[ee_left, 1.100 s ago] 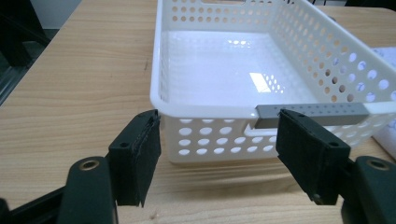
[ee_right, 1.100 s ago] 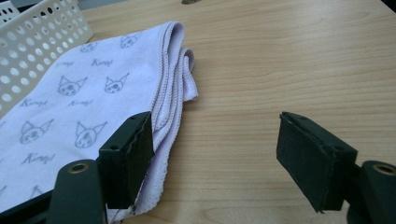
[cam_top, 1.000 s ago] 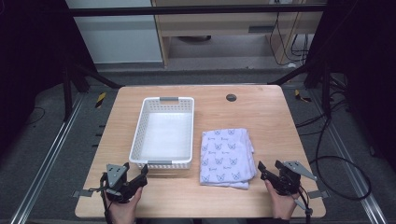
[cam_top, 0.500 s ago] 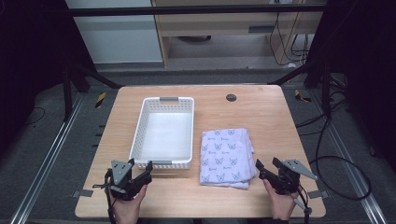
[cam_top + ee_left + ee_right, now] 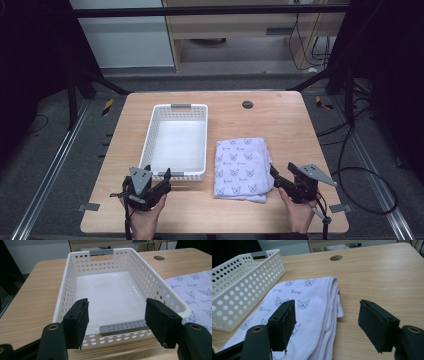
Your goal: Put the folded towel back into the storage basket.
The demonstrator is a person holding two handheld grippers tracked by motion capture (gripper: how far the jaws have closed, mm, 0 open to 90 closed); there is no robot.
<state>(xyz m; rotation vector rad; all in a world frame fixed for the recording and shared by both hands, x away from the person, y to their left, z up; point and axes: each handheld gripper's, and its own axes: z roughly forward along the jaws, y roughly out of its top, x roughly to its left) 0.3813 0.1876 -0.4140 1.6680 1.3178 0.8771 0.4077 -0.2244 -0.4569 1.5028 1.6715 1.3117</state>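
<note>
both grippers are hanging wide open and empty at the bottom of the frame, the left gripper (image 5: 161, 181), its jaws just closing a little, by the basket (image 5: 150, 145), the right gripper (image 5: 276, 176) by the cloth (image 5: 242, 167).

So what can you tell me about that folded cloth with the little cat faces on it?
The folded cloth is pale lilac, soft like a thin towel, printed with small outlined cat faces and script words. It is folded into a rough rectangle of several layers, with stitched edges stacked along its right side. It lies flat on the wooden table, just right of the white perforated basket, seemingly apart from it. Nothing grips it; the right gripper sits at its near right corner with open fingers.
</note>
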